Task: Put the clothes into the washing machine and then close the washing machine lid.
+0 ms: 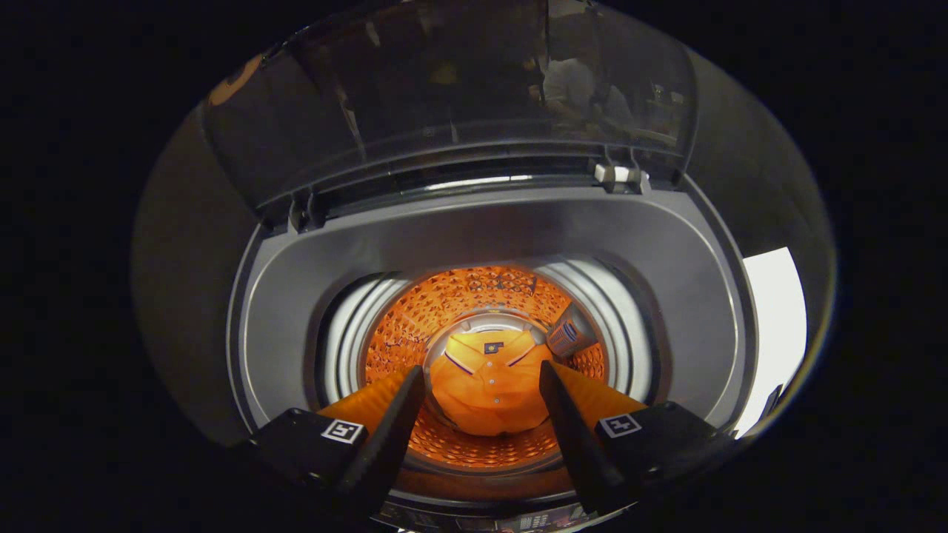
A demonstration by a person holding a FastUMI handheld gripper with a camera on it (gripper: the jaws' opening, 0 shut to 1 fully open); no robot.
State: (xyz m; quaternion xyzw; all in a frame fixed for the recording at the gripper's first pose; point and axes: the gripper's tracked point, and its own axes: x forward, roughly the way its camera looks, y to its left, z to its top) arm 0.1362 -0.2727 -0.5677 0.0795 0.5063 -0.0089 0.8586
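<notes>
Claw (481,377): 2 tapered fingers (gaping apart), each base bearing 1 square marker tag.

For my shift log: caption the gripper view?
Open gripper above the washer drum, orange shirt at the bottom, lid raised.

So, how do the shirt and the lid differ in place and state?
The shirt lies low, at the bottom of the drum; the lid stands raised behind the opening. The shirt is orange and opaque; the lid is dark and see-through, with reflections. The shirt is already in place; the lid is not yet closed. The gripper is open above the shirt, holding nothing.
</notes>
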